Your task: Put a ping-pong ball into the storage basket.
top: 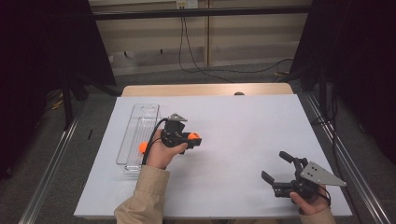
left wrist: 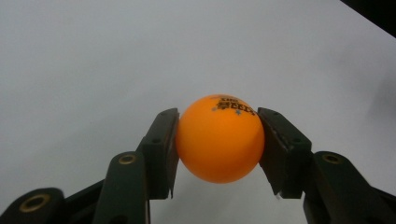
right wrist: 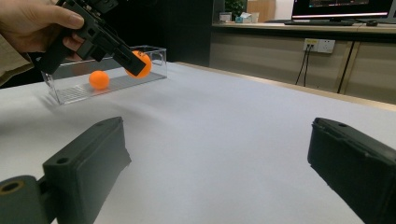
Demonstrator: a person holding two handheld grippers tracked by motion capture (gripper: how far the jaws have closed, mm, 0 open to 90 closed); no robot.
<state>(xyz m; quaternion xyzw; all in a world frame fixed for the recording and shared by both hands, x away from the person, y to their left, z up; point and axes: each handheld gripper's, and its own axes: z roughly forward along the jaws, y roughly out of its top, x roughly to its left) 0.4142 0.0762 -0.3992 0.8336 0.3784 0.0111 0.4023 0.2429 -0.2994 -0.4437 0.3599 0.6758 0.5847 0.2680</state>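
The left gripper is clamped on an orange ball: in the left gripper view its 2 black jaws press on the ball's opposite sides, and dark print shows on the top of the ball. In the high view the ball sits at the tip of this gripper, held above the white table just to the right of a long clear tray that lies lengthwise near the table's left edge. A second orange ball rests inside that tray; in the high view it shows just beside the person's left hand. From the right gripper view the held ball hangs clear of the table in front of the tray's far end, with the left gripper angled down toward it. The right gripper is low over the near right corner of the table, well apart from the tray and both balls, its jaws spread wide with nothing between them; in its own view only bare white surface lies between the 2 black pads.
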